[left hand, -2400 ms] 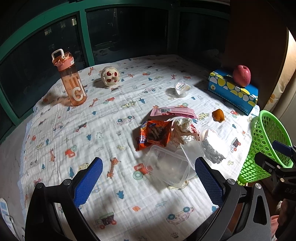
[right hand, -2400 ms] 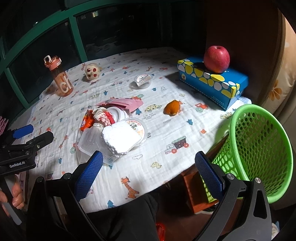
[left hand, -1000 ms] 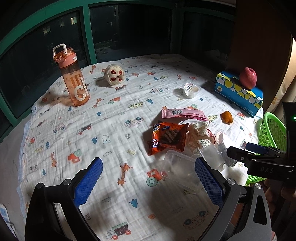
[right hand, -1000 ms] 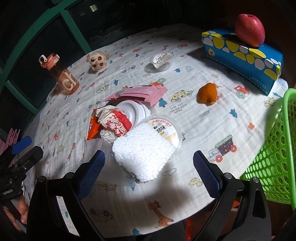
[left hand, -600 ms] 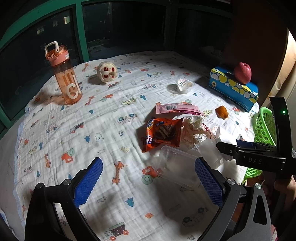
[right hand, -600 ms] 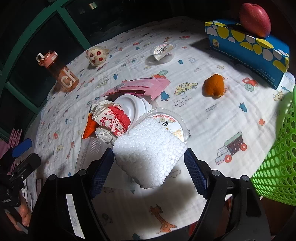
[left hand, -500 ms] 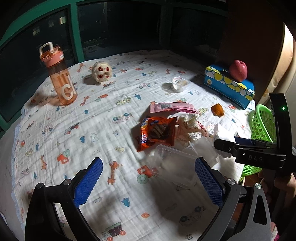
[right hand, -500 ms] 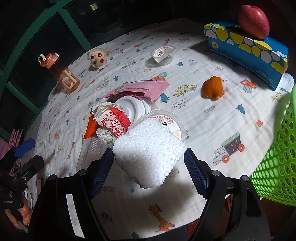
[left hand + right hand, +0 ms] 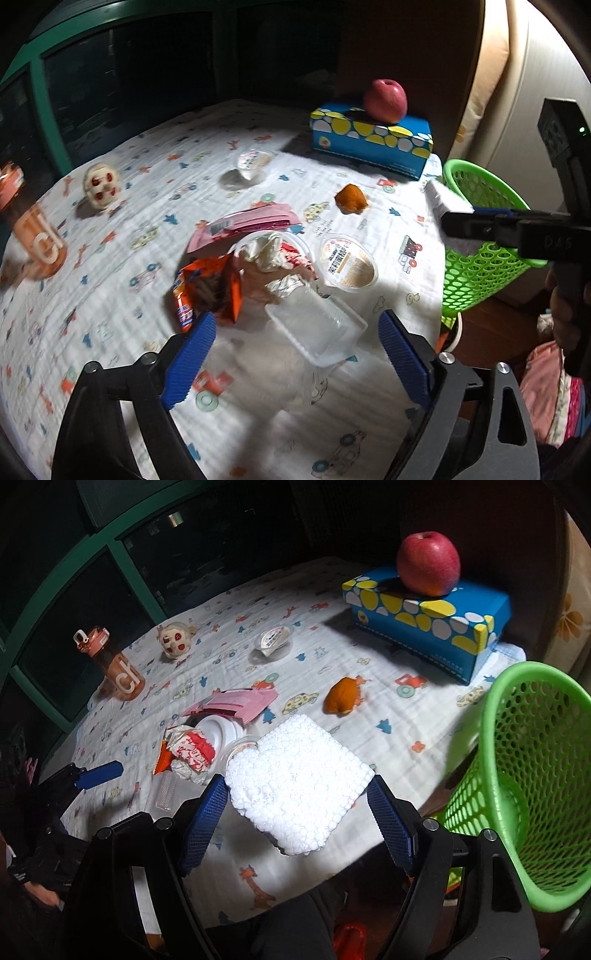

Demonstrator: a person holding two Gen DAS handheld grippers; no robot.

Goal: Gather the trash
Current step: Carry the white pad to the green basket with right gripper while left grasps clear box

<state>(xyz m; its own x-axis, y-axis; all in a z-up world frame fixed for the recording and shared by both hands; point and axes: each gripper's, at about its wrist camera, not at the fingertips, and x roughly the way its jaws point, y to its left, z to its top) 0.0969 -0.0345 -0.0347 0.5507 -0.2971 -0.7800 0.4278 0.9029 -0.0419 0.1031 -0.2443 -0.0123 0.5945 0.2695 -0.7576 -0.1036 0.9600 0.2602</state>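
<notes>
My right gripper [image 9: 297,808] is shut on a white foam block [image 9: 297,782], lifted off the table, left of the green mesh basket [image 9: 532,775]. In the left wrist view the right gripper [image 9: 458,218] holds the foam block [image 9: 441,197] at the rim of the basket [image 9: 480,258]. My left gripper [image 9: 295,354] is open and empty above a clear plastic tray [image 9: 317,328]. Trash lies mid-table: an orange snack bag [image 9: 207,291], a crumpled wrapper [image 9: 273,258], a pink packet [image 9: 243,223], a lidded cup [image 9: 347,262].
A blue tissue box [image 9: 428,616] with a red apple [image 9: 428,563] stands at the back right. An orange peel [image 9: 343,699], a small jelly cup [image 9: 273,638], a round toy [image 9: 175,640] and an orange bottle [image 9: 118,668] lie on the patterned cloth.
My right gripper closed on the foam block, lifted it off the lidded cup and carried it right toward the basket. My left gripper moved forward toward the clear tray.
</notes>
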